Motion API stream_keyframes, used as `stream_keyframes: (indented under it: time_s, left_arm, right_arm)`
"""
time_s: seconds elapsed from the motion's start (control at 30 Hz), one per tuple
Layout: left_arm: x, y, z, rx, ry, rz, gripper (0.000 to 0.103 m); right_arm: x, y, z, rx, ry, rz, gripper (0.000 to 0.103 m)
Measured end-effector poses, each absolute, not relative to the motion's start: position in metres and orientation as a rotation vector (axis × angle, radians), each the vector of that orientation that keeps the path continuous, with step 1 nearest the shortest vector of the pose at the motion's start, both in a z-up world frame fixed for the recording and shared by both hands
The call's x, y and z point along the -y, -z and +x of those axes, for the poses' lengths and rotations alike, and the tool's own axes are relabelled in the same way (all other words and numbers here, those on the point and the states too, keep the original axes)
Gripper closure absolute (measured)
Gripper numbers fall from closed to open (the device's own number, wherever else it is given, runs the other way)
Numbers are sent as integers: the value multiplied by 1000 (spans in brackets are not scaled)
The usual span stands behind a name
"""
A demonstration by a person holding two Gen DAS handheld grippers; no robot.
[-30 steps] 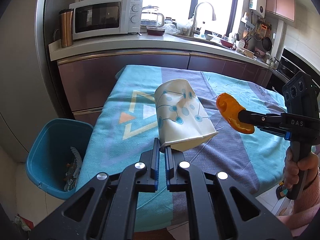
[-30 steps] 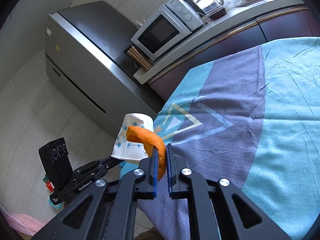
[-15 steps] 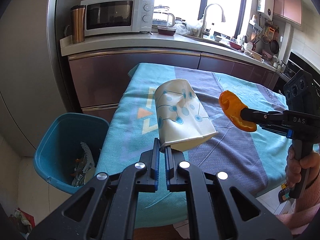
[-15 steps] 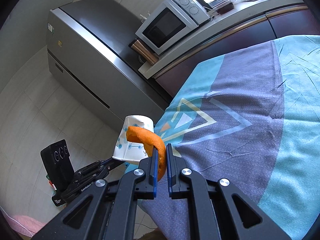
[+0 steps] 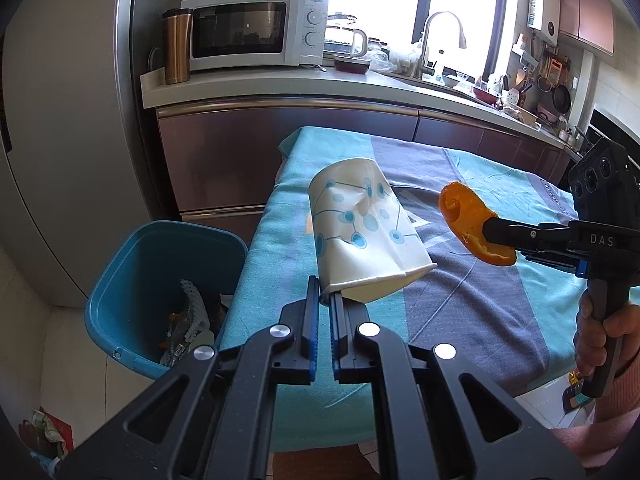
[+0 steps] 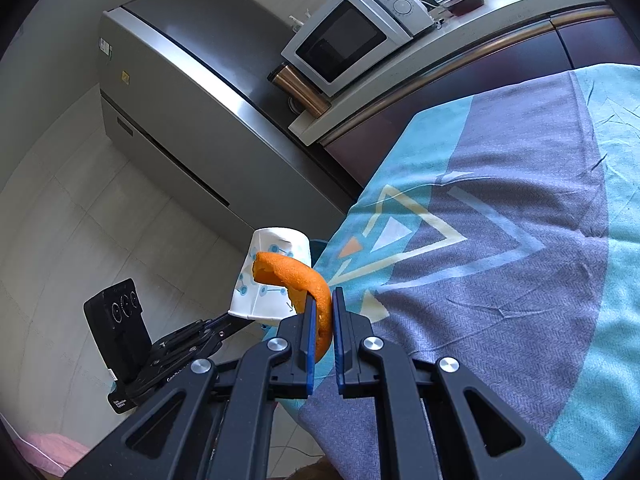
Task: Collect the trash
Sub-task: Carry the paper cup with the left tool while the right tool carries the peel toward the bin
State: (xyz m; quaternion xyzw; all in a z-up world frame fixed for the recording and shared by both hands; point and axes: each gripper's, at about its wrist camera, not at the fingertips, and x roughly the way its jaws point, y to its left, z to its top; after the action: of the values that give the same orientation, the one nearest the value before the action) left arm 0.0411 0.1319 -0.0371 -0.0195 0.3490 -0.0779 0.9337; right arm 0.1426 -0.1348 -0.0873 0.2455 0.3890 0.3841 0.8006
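My left gripper (image 5: 325, 294) is shut on the flattened rim of a white paper cup (image 5: 364, 236) with blue dots, held in the air over the table's left edge. To its right, my right gripper (image 5: 489, 234) is shut on a curled orange peel (image 5: 466, 218). In the right wrist view the orange peel (image 6: 298, 276) sits pinched in the right gripper (image 6: 322, 300), with the paper cup (image 6: 272, 276) and the left gripper (image 6: 224, 326) just beyond it. A blue trash bin (image 5: 132, 276) with some rubbish inside stands on the floor left of the table.
The table (image 5: 472, 312) wears a teal and purple cloth. Behind it runs a kitchen counter (image 5: 280, 84) with a microwave (image 5: 248, 36), a copper mug (image 5: 176, 52) and a sink tap. A grey fridge (image 6: 180, 92) stands at the left. A hand (image 5: 604, 336) grips the right tool.
Both grippers have shifted left with their loads; the bin now sits closer to the middle of the left wrist view. Neither grip has altered.
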Motion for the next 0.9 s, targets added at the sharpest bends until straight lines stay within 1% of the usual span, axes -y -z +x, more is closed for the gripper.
stream_keyframes:
  time_s: [0.9]
  left_arm:
    - [-167, 37, 36, -713, 74, -61, 98]
  right_arm:
    - [95, 93, 159, -883, -893, 493, 96]
